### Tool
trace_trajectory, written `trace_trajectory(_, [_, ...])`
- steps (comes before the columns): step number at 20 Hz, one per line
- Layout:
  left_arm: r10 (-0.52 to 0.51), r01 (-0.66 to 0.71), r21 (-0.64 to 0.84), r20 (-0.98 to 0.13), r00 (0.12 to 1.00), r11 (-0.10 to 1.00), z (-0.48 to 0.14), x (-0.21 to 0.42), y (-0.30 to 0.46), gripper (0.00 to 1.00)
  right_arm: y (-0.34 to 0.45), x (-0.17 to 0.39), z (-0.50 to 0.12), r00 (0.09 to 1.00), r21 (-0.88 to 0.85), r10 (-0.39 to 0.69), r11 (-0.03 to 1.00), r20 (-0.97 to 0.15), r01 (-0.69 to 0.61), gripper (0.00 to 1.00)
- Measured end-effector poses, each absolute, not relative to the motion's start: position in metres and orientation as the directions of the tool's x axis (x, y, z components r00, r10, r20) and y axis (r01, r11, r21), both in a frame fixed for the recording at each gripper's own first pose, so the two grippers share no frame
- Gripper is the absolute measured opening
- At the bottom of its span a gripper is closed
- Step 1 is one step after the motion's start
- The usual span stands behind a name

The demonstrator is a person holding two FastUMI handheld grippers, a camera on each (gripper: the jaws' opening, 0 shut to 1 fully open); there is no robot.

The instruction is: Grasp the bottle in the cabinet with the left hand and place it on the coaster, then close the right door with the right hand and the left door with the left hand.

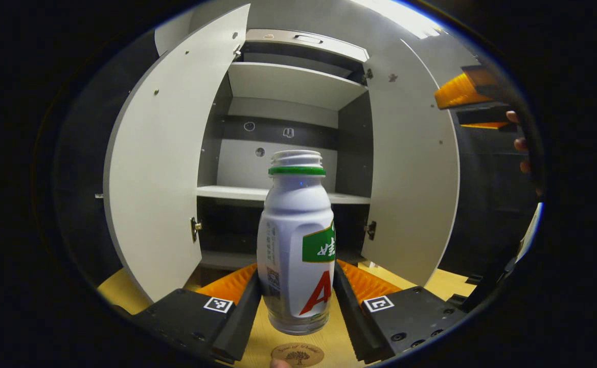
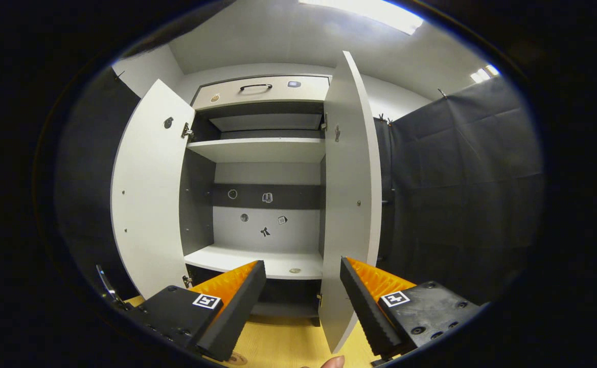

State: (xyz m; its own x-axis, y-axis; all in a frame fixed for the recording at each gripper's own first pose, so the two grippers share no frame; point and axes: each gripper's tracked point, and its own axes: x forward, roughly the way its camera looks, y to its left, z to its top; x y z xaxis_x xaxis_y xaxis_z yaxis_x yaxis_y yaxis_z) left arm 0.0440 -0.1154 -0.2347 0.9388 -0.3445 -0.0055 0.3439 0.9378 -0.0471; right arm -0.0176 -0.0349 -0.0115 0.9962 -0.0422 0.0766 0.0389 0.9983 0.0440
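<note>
White bottle (image 1: pixel 297 245) clamped upright in left gripper (image 1: pixel 297 294) above coaster (image 1: pixel 297 354).

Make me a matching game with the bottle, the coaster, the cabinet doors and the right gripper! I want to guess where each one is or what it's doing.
Things:
1. bottle
2. coaster
3. cabinet doors
4. right gripper

States:
A. swung wide open
B. open, holding nothing
C. flat on the wooden table, just below the bottle
D. upright between the left gripper's fingers

Pairs: 1-D, 2-C, 3-A, 4-B
</note>
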Motion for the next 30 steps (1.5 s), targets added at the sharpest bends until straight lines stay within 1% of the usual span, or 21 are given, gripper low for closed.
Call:
trace_trajectory(5, [-0.368,0.367,-0.016,-0.056,0.928,0.93,-0.303,0.036,-0.124,0.78,-0.043,-0.011,-0.025,0.996,-0.002,-0.051,0.999,0.075,0.051,0.97])
trace_trajectory(8, [-0.359,0.359,-0.019,-0.068,0.931,0.933,-0.329,0.042,-0.123,0.78,-0.049,-0.006,-0.035,0.996,-0.039,-0.056,0.998,0.067,0.059,0.97])
trace_trajectory(14, [-0.355,0.354,-0.024,-0.109,0.929,0.935,-0.374,0.048,-0.123,0.79,-0.06,-0.004,-0.058,0.997,-0.038,-0.072,0.997,0.016,0.072,0.98])
trace_trajectory(19, [-0.347,0.345,-0.042,-0.133,0.928,0.938,-0.389,0.045,-0.123,0.8,-0.061,-0.006,-0.067,0.998,-0.053,-0.067,0.996,-0.011,0.066,0.98])
trace_trajectory(24, [-0.35,0.347,-0.049,-0.183,0.919,0.937,-0.402,0.039,-0.126,0.88,-0.06,-0.008,-0.069,0.998,-0.058,-0.063,0.996,-0.028,0.062,0.98])
trace_trajectory(25, [-0.349,0.346,-0.05,-0.194,0.917,0.937,-0.404,0.036,-0.125,0.91,-0.059,-0.009,-0.068,0.998,-0.052,-0.057,0.997,-0.03,0.055,0.98])
trace_trajectory(28, [-0.364,0.36,-0.058,-0.208,0.908,0.931,-0.403,0.02,-0.124,0.93,-0.055,-0.011,-0.062,0.999,0.0,-0.023,1.0,-0.03,0.023,0.98])
trace_trajectory(30, [-0.354,0.352,-0.05,-0.226,0.907,0.935,-0.401,0.006,-0.116,0.95,-0.055,-0.013,-0.058,0.999,0.04,-0.015,0.999,-0.029,0.016,0.97])
